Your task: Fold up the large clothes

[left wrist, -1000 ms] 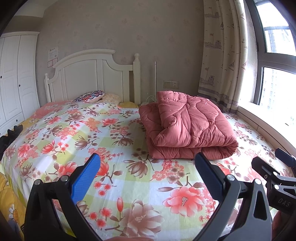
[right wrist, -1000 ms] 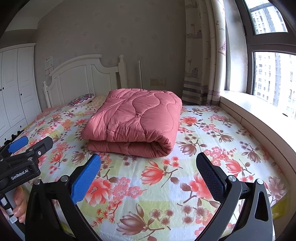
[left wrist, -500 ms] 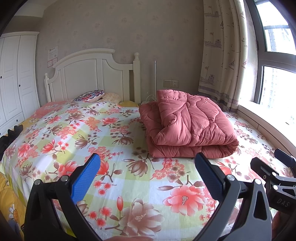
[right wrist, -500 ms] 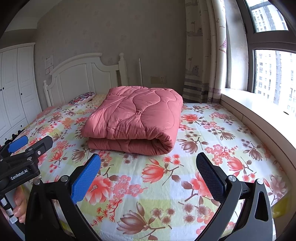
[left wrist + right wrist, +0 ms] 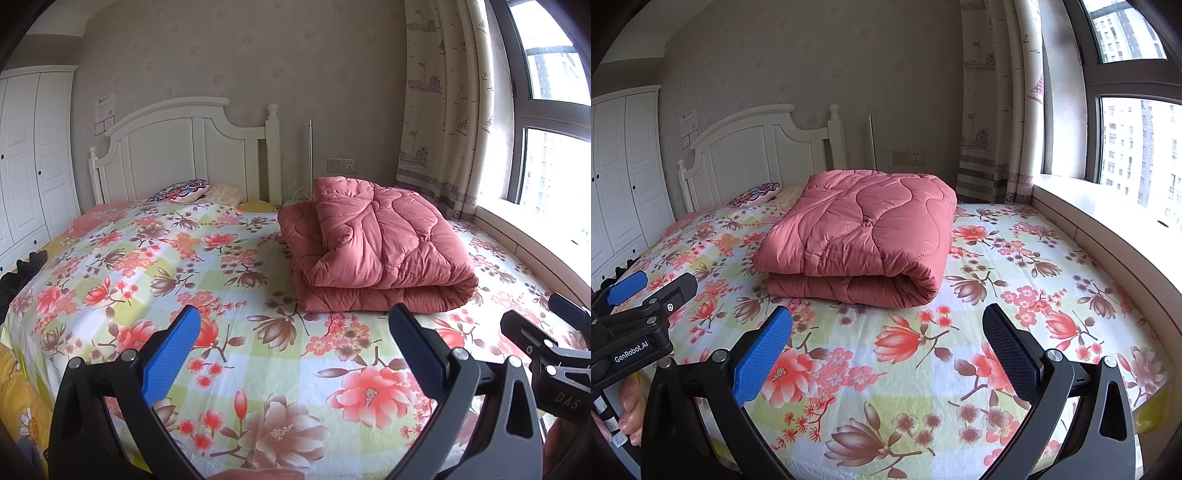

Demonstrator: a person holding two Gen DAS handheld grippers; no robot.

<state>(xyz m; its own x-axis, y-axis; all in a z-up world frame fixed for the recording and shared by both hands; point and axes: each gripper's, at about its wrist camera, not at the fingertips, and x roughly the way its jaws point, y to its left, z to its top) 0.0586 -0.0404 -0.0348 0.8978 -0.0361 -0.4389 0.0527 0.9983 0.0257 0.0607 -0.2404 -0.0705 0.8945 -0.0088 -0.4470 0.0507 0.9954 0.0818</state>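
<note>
The left gripper [image 5: 294, 350] has its two fingers spread wide apart, and nothing is between them; they touch nothing and hang over the near edge of the bed [image 5: 229, 362]. The right gripper [image 5: 887, 350] is the same: two fingers wide apart, holding nothing, above the flowered sheet. Each gripper has one blue pad [image 5: 762, 356] that faces the camera and one dark pad [image 5: 1010, 347] on the other finger.

One pink quilt [image 5: 860, 236] lies on the bed, folded into a thick bundle. It is beyond both grippers, well apart from them, on the half of the bed nearer the window [image 5: 1137, 147]. Its rounded fold faces the grippers.

At the head of the bed, just before the white headboard [image 5: 184, 151], lies one patterned pillow [image 5: 183, 190], with a pale cushion [image 5: 225, 192] beside it. One curtain [image 5: 443, 103] hangs beyond the quilt. One white wardrobe [image 5: 29, 155] stands beside the bed, on the side far from the window.
</note>
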